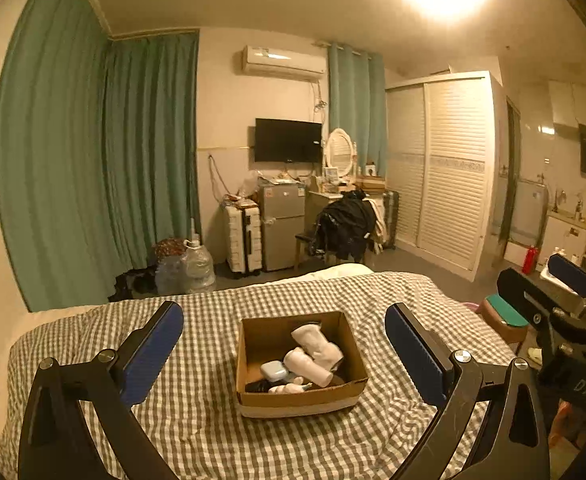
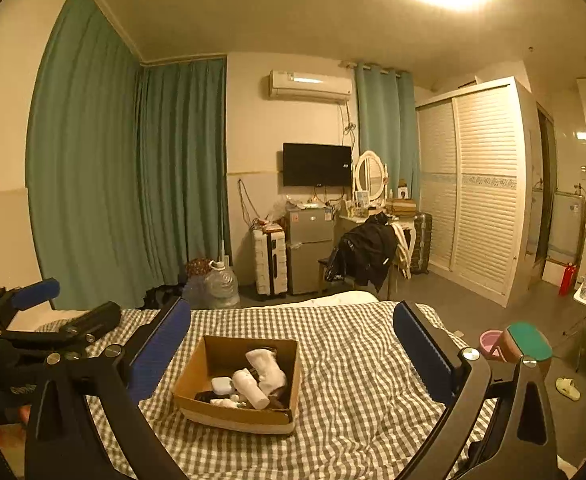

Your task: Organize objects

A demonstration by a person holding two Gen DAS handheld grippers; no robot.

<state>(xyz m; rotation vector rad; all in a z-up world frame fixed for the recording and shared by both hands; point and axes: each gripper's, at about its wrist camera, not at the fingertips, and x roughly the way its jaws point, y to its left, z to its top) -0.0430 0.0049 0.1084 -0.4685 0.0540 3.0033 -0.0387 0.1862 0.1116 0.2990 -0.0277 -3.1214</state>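
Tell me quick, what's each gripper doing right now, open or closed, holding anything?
Left gripper: open, holding nothing, above the brown cardboard box on the checked bedspread.
Right gripper: open, holding nothing.

Black hand-held gripper [image 1: 284, 354], blue finger pads [image 1: 155, 350]

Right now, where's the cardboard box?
The cardboard box sits on the checkered bedspread, centred between the left gripper's open fingers; in the right wrist view it lies left of centre.
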